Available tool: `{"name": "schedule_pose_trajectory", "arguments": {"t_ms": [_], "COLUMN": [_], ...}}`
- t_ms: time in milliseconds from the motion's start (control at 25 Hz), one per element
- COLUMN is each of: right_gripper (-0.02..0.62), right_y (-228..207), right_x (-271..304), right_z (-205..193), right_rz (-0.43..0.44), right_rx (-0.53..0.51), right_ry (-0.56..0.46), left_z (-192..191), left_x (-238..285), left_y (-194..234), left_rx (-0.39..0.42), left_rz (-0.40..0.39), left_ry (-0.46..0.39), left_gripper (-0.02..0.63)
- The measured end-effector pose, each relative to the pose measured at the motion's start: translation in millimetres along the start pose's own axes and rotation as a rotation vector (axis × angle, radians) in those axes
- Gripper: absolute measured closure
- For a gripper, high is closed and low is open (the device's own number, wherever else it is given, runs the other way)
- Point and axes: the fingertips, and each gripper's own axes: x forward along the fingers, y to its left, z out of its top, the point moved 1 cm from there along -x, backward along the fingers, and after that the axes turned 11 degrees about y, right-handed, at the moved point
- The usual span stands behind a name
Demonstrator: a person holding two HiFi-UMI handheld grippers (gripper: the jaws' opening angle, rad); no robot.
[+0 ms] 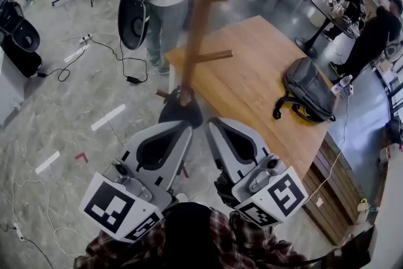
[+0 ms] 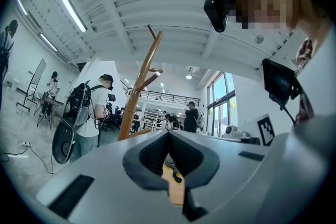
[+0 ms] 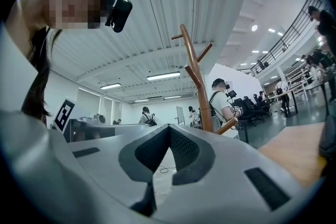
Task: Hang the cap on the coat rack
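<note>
The wooden coat rack (image 1: 200, 16) rises just ahead of me, and its pole and pegs also show in the left gripper view (image 2: 137, 93) and the right gripper view (image 3: 195, 81). A dark cap (image 1: 181, 114) hangs low against the pole, apparently on a short peg. My left gripper (image 1: 186, 129) is just below the cap, jaws shut with nothing between them (image 2: 168, 135). My right gripper (image 1: 214, 124) is beside it to the right, also shut and empty (image 3: 169, 129). Both gripper views miss the cap.
A wooden table (image 1: 252, 72) stands to the right of the rack with a black backpack (image 1: 308, 94) on it. A person wearing a backpack (image 1: 165, 3) stands behind the rack. Cables (image 1: 94, 53) trail over the floor at left. More people are at far right.
</note>
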Motion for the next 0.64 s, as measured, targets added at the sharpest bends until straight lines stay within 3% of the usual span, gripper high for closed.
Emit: {"name": "schedule_pose_trajectory", "arguments": {"t_ms": [640], "right_gripper": [0.584], "right_y": [-7.1], "right_x": [3.8], "right_z": [-5.8], "right_rz": [0.006], "right_rx": [0.020], "right_ry": [0.008], "left_z": [-5.0], "left_x": [3.0], "left_y": [8.4], "left_rx": [-0.024], "left_rz": [0.017], "left_ry": [0.007], "left_gripper": [0.594]}}
